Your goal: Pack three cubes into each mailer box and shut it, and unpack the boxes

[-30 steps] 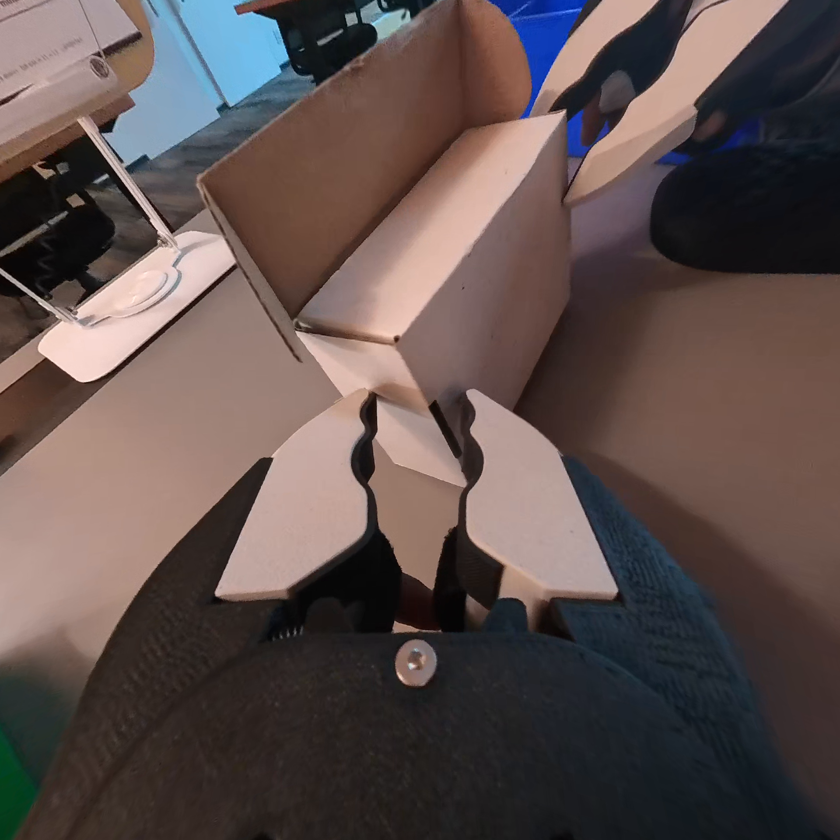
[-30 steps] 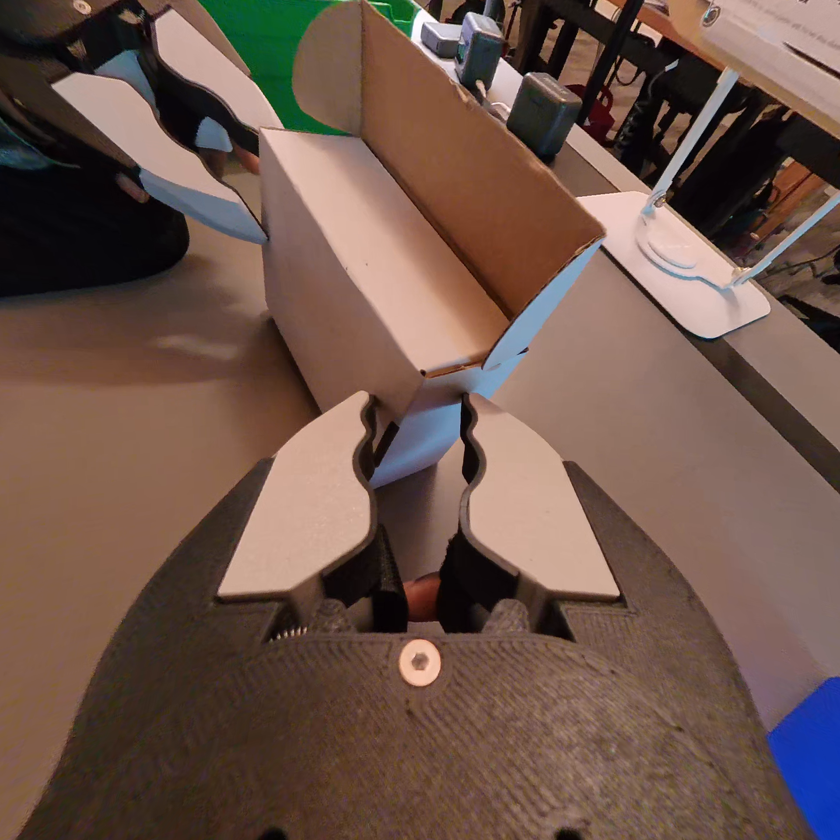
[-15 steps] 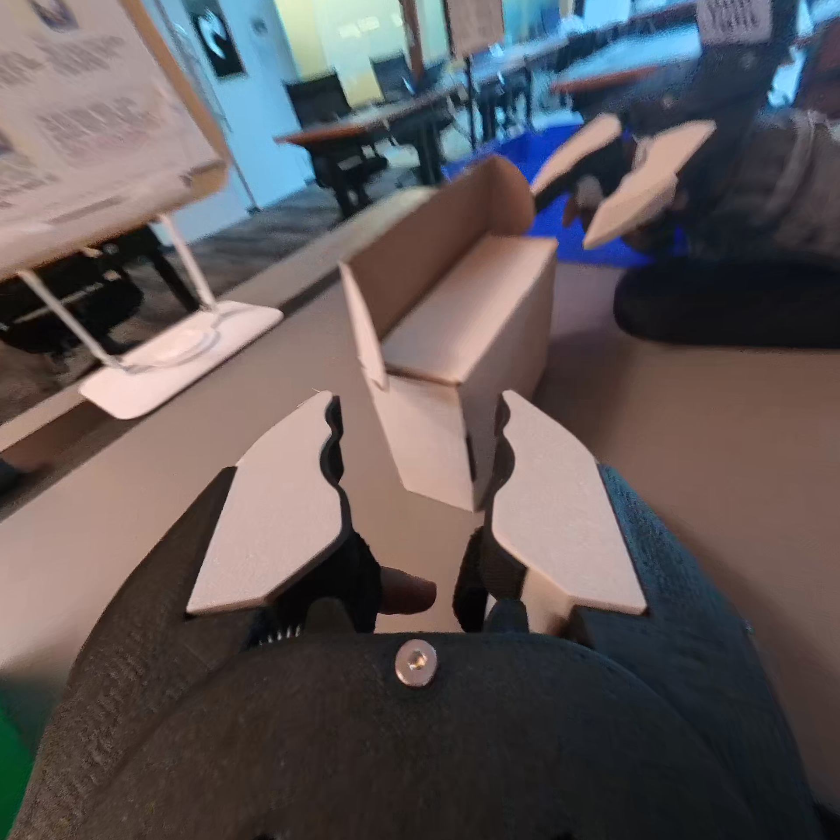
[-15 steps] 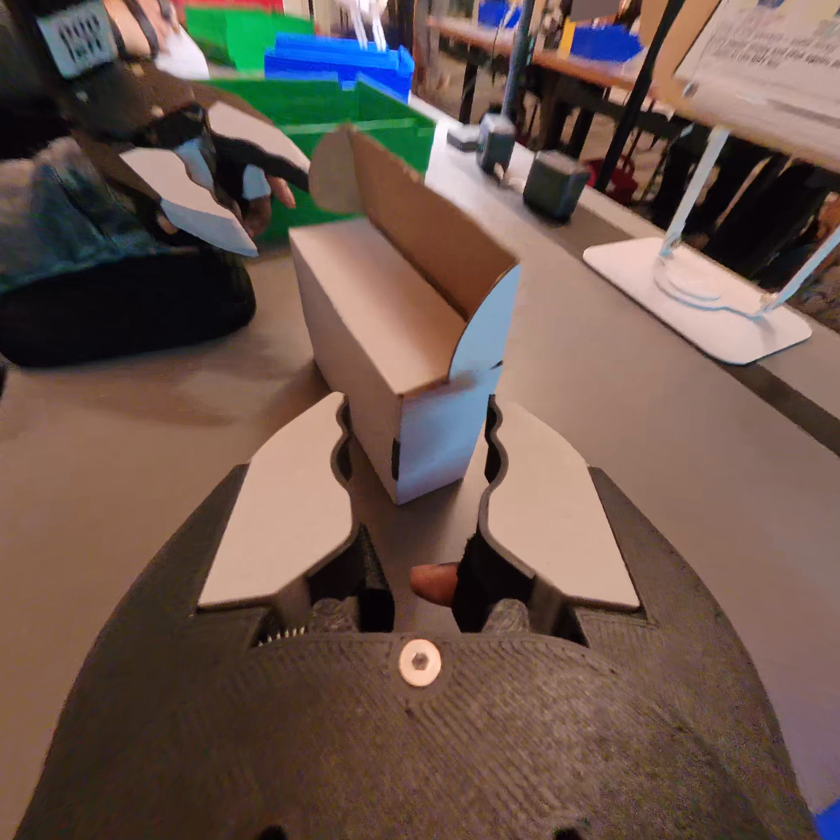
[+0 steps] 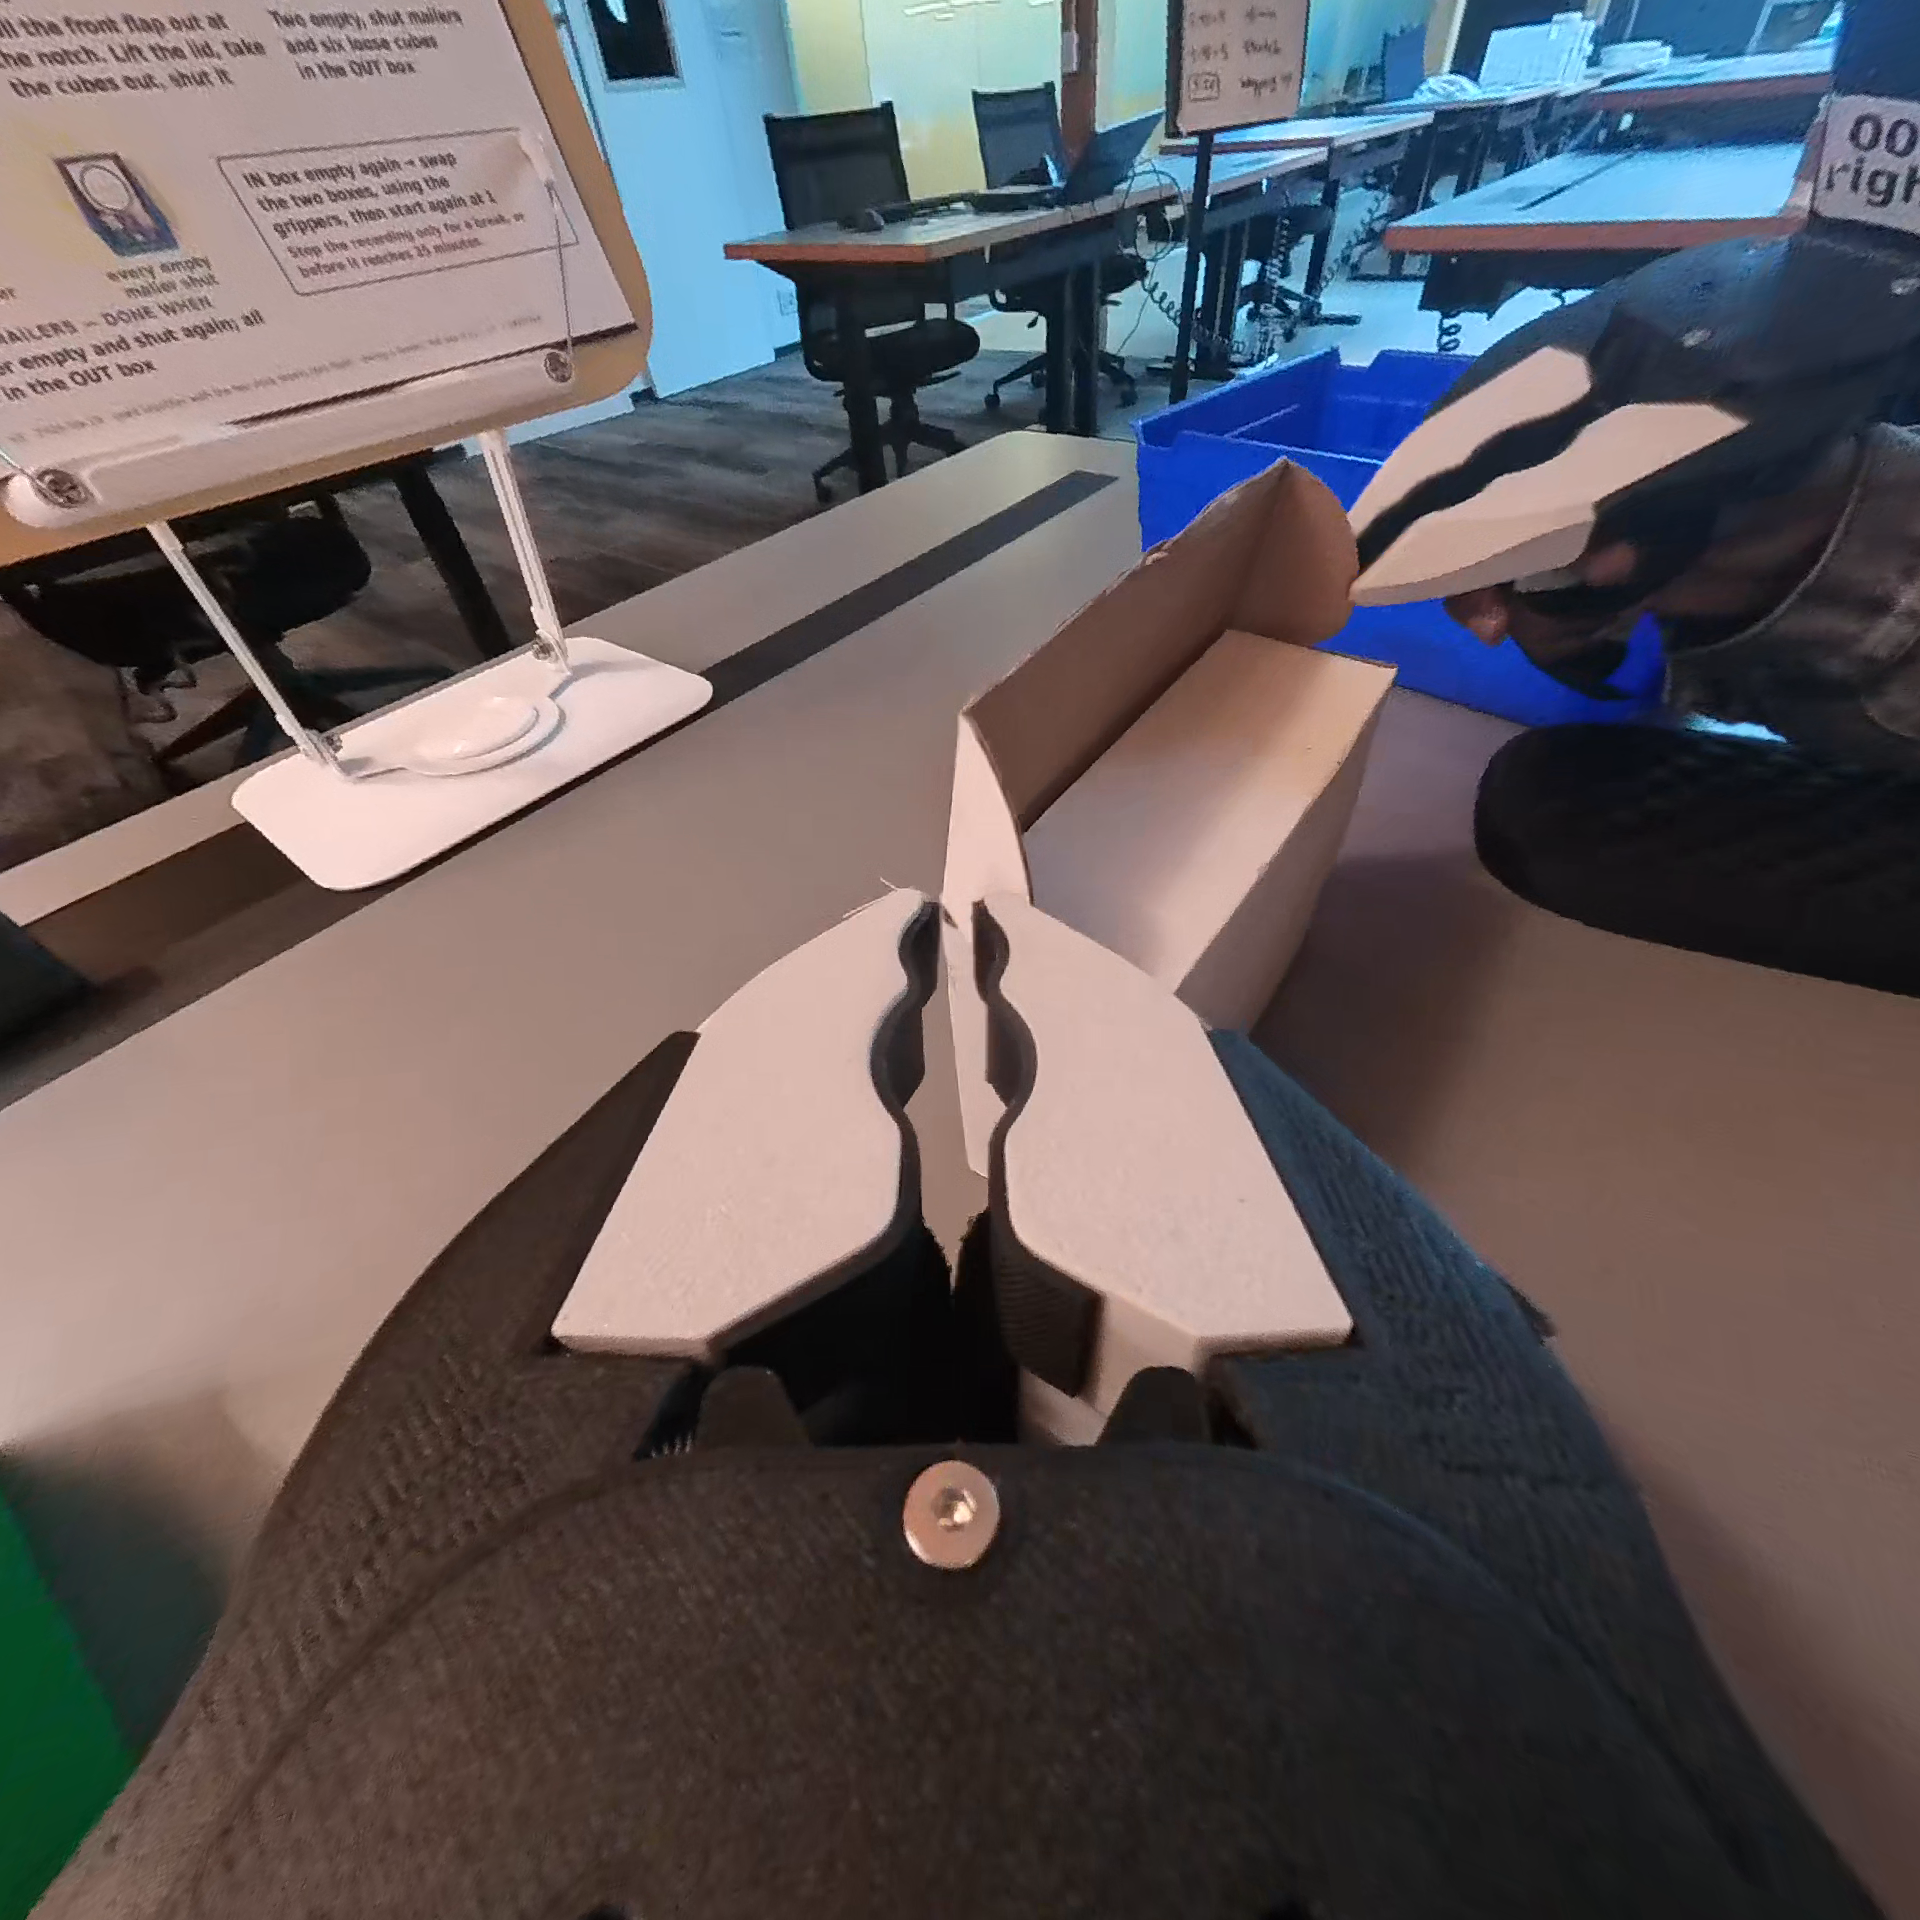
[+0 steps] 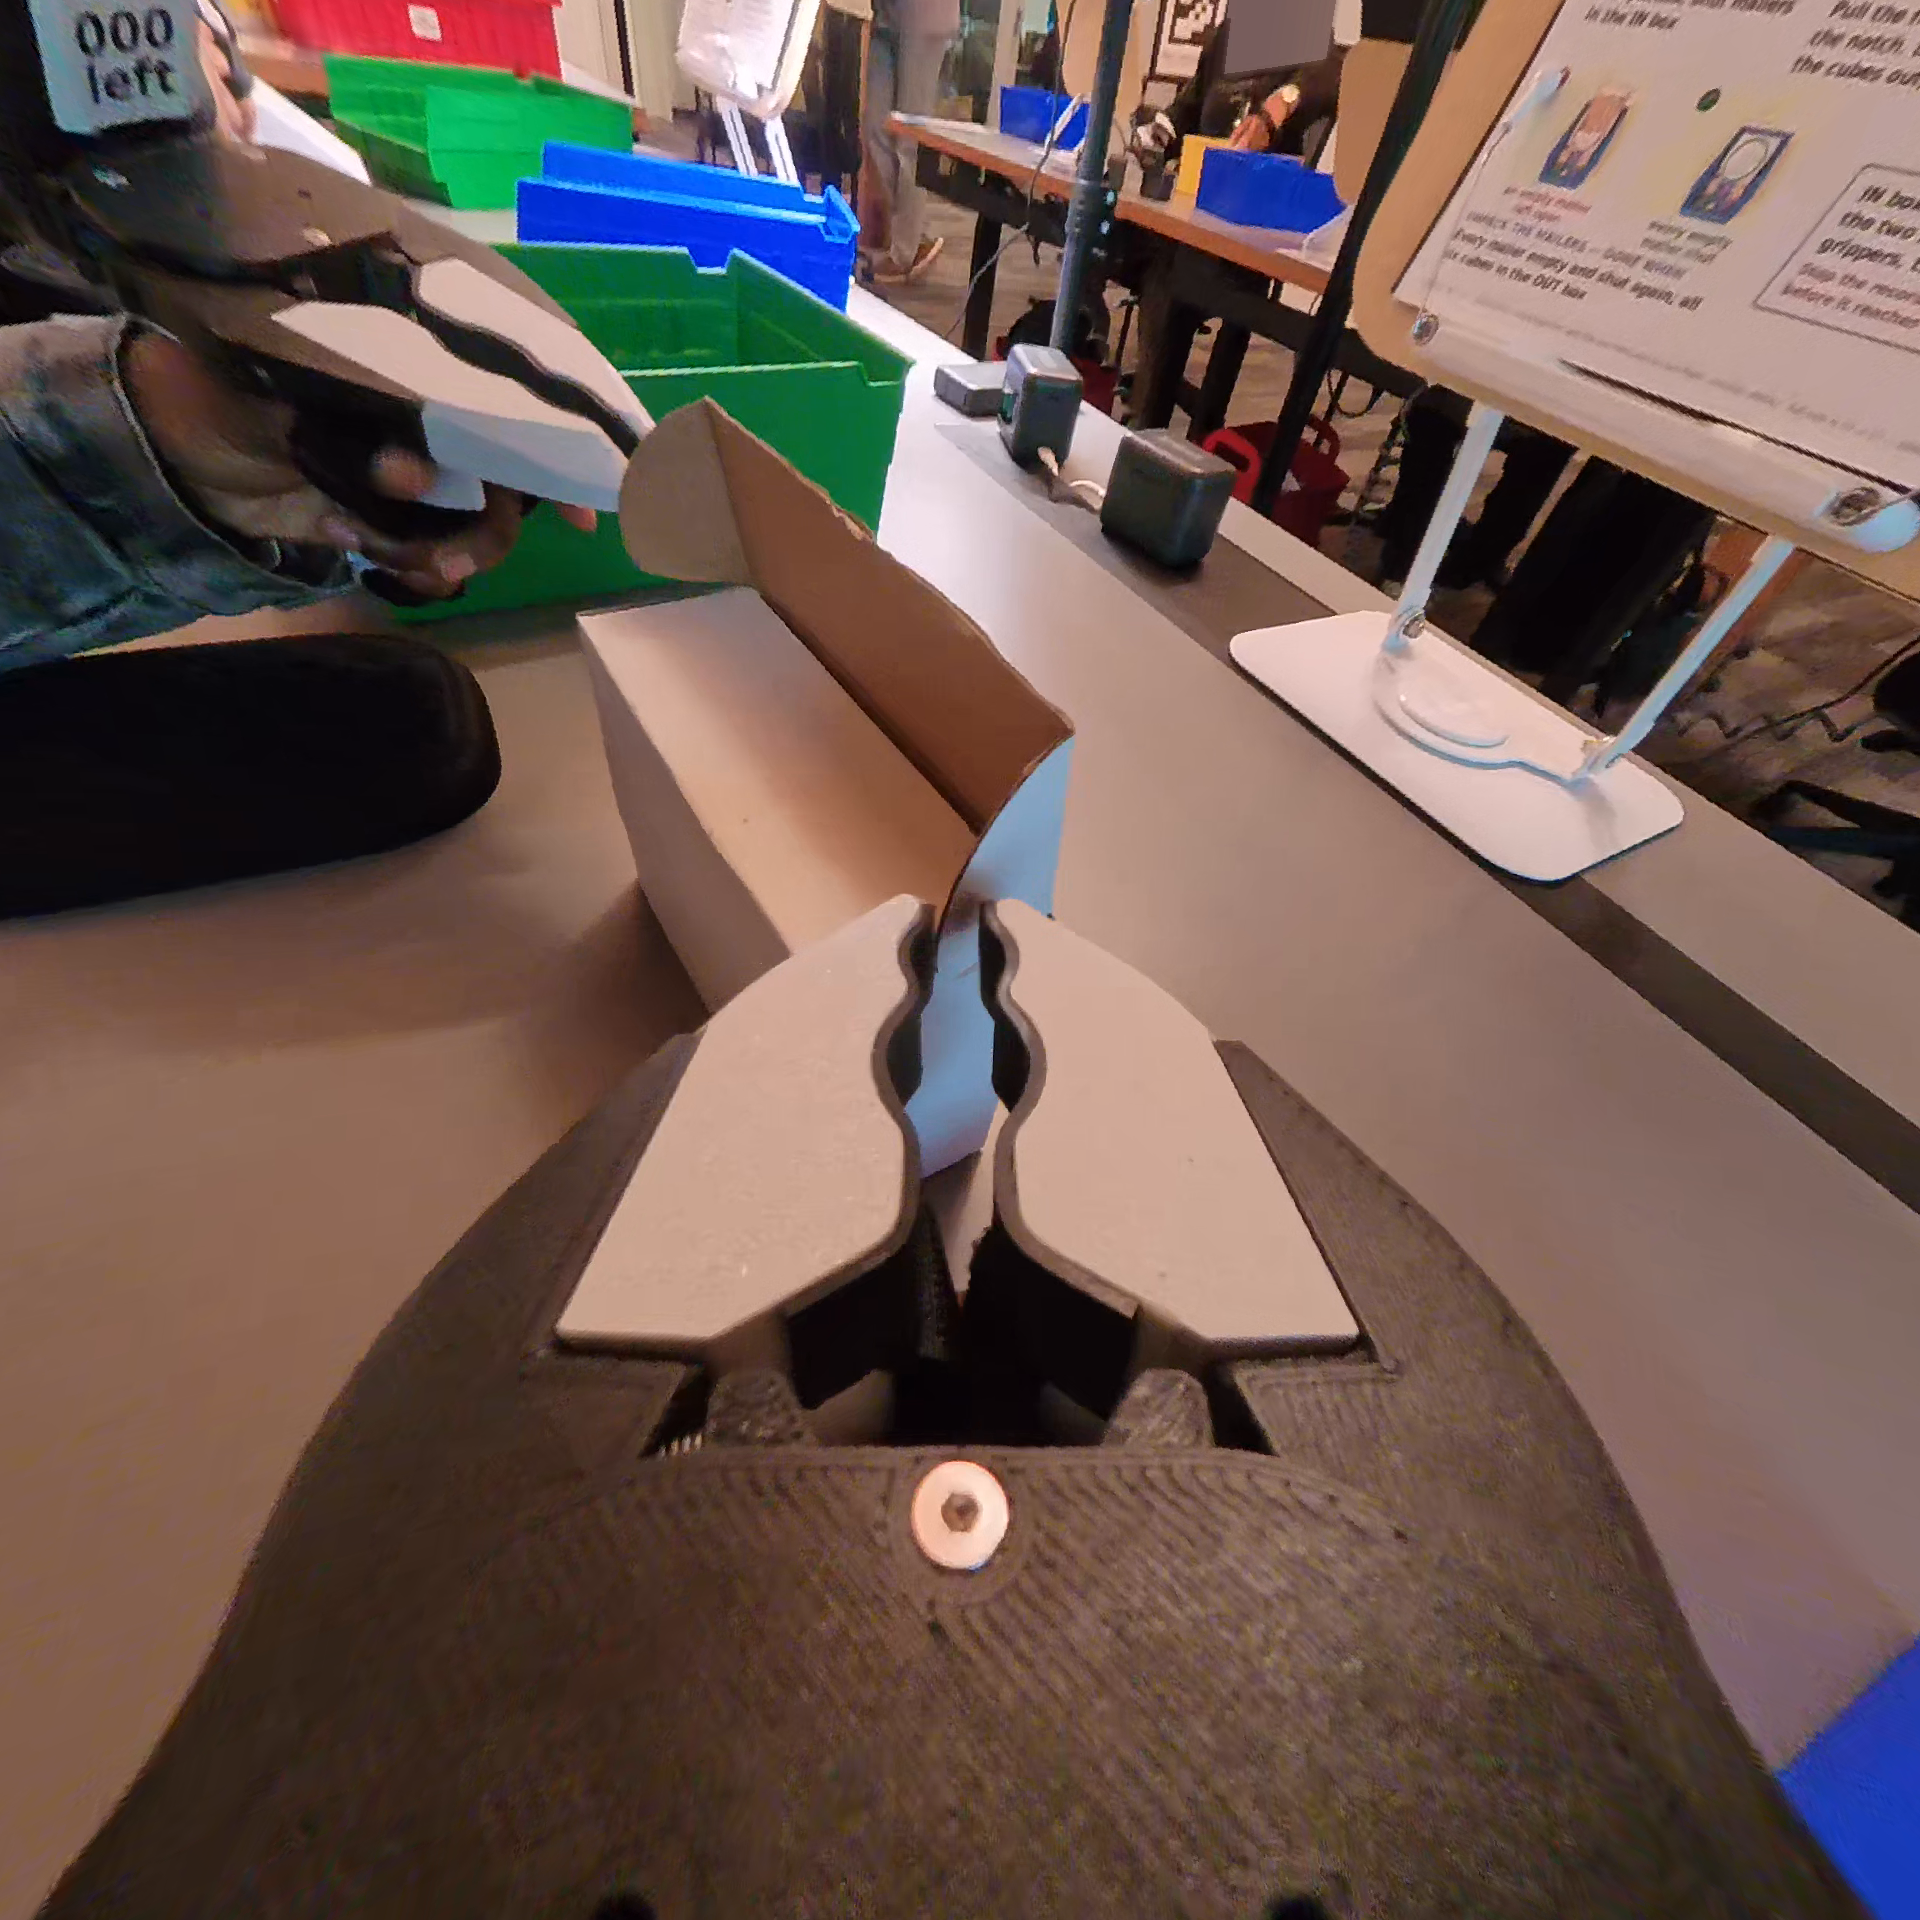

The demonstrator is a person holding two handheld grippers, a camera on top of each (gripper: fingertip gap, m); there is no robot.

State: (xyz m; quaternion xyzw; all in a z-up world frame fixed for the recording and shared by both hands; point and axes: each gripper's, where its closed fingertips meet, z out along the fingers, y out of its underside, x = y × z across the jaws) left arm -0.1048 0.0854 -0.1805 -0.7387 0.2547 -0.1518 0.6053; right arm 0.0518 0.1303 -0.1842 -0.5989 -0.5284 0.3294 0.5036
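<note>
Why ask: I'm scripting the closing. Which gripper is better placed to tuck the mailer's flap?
Neither leads, likely both: the left gripper is shut on the left ear flap, the right gripper on the right ear flap, at opposite ends.

Office desks (image 5: 914, 223) and black chairs (image 5: 831, 166) behind.

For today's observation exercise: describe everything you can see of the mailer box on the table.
The mailer box is a long cardboard carton, pale outside and brown inside, resting on the grey table. Its lid lies down over the body, while the front flap stands up along one long edge, with a rounded ear at each end. The left claw is shut on the ear at one end, the right claw on the ear at the other. Its contents are hidden.
</note>
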